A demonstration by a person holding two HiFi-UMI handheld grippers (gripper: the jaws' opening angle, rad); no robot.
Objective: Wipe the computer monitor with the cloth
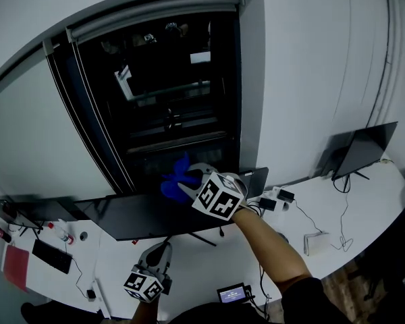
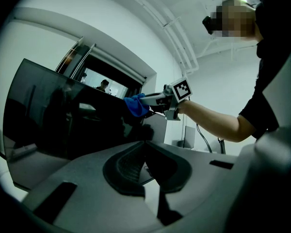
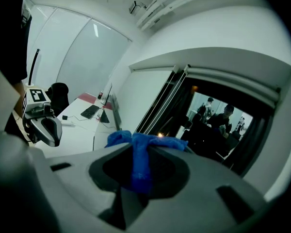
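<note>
The wide dark monitor (image 1: 148, 214) stands on the white desk, below a black window. A blue cloth (image 1: 177, 178) is pinched in my right gripper (image 1: 191, 181) and sits at the monitor's top edge, right of its middle. In the right gripper view the cloth (image 3: 139, 154) hangs bunched between the jaws. In the left gripper view the monitor (image 2: 58, 120) fills the left side, with the cloth (image 2: 136, 105) and right gripper (image 2: 153, 100) against its upper right part. My left gripper (image 1: 156, 254) hovers low over the desk in front of the monitor, jaws together and holding nothing.
A second monitor (image 1: 364, 147) stands at the desk's right end. A keyboard (image 1: 52, 255), a red notebook (image 1: 15, 265), a white box (image 1: 317, 243), a small screen device (image 1: 233, 293) and several cables lie on the desk. The black window (image 1: 169, 93) is behind.
</note>
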